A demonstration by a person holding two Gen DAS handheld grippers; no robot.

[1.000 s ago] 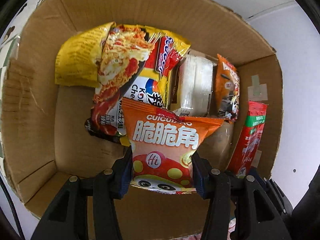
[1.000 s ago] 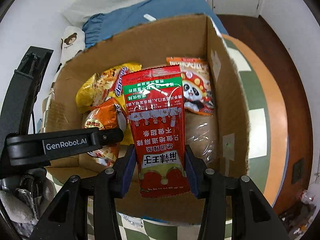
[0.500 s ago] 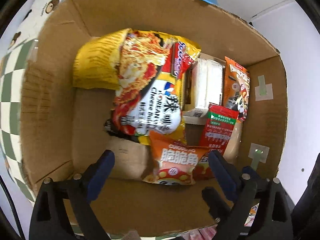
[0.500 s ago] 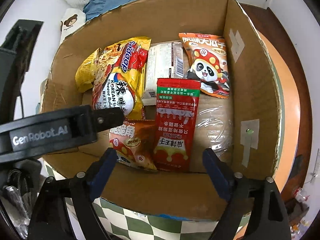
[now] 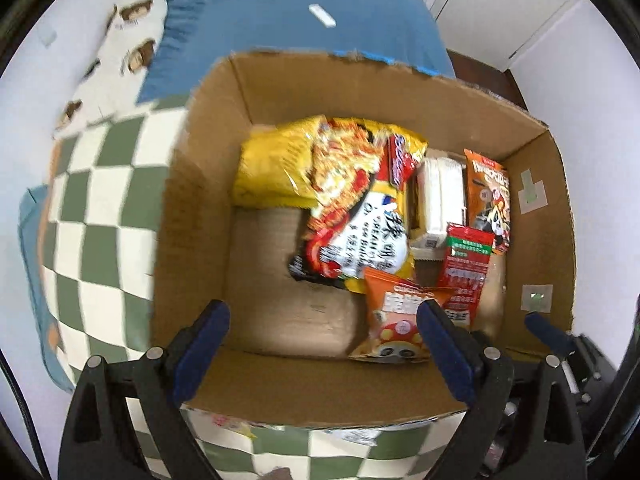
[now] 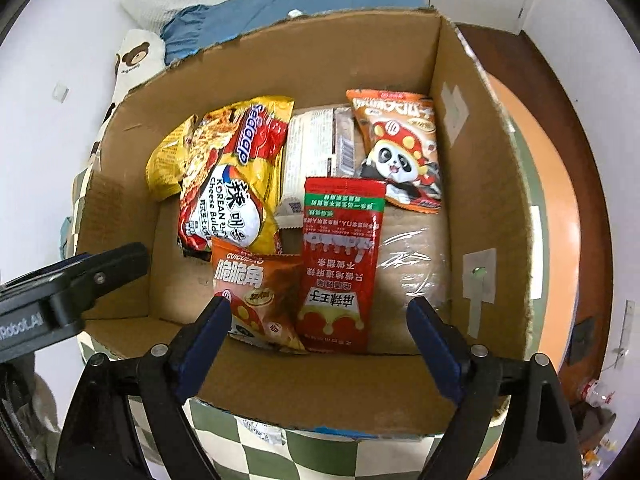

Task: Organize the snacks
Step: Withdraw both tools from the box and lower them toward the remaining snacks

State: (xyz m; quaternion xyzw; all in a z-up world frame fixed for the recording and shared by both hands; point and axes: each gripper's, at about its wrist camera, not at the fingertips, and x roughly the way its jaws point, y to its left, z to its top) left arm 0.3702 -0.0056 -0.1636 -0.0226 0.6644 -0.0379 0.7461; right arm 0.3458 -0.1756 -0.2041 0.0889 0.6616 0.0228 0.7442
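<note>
An open cardboard box [image 5: 200,200] [image 6: 472,128] holds several snacks. The orange snack bag [image 5: 394,320] [image 6: 256,292] and the red sachet [image 5: 466,268] [image 6: 340,260] lie side by side on the box floor near its front wall. Behind them lie a yellow noodle pack [image 6: 236,180], a white pack [image 6: 316,152] and an orange panda bag [image 6: 400,148]. My left gripper [image 5: 322,344] is open and empty above the box's front edge. My right gripper [image 6: 320,344] is open and empty above the front edge too. The left gripper's body [image 6: 60,300] shows in the right wrist view.
The box stands on a green and white checked cloth [image 5: 92,208]. A blue cushion [image 5: 288,36] and a bear-print pillow [image 5: 120,52] lie behind it. An orange table rim [image 6: 560,208] runs along the right.
Both grippers opened and let go: the orange bag and the red sachet dropped into the box. Both grippers then pulled up and back from the box.
</note>
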